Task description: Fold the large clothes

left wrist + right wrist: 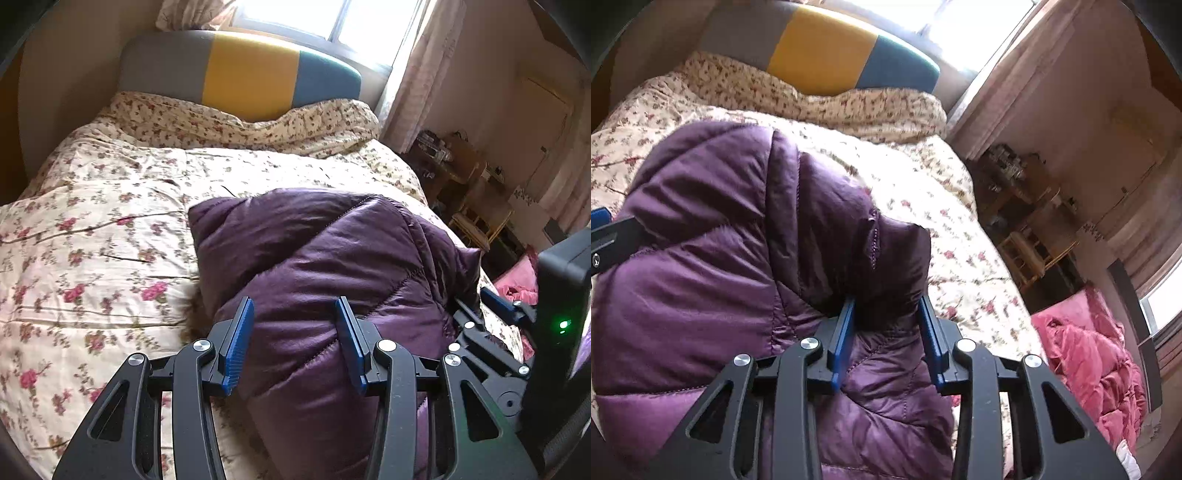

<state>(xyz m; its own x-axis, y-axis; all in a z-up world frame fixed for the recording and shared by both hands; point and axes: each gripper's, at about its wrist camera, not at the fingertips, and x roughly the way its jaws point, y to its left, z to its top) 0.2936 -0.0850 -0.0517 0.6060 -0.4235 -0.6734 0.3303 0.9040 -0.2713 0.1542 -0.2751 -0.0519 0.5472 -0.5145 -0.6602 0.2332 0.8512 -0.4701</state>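
A puffy purple quilted jacket (332, 251) lies bunched on the bed's floral duvet (92, 221). My left gripper (294, 308) hovers low over the jacket's near part. Its blue pads stand apart with their faces bare, and the fabric bulges under and between them, so it is open. In the right wrist view the jacket (713, 236) fills the left half. My right gripper (885, 306) is shut on a dark fold at the jacket's right edge; the fold hangs over both fingertips. The right gripper also shows at the left view's right edge (476, 306).
A grey, yellow and teal headboard (240, 70) stands under a bright window, with a rolled floral quilt (240, 122) below it. Right of the bed are a cluttered wooden shelf (1027, 221) and a pink quilted garment (1086, 365) on the floor.
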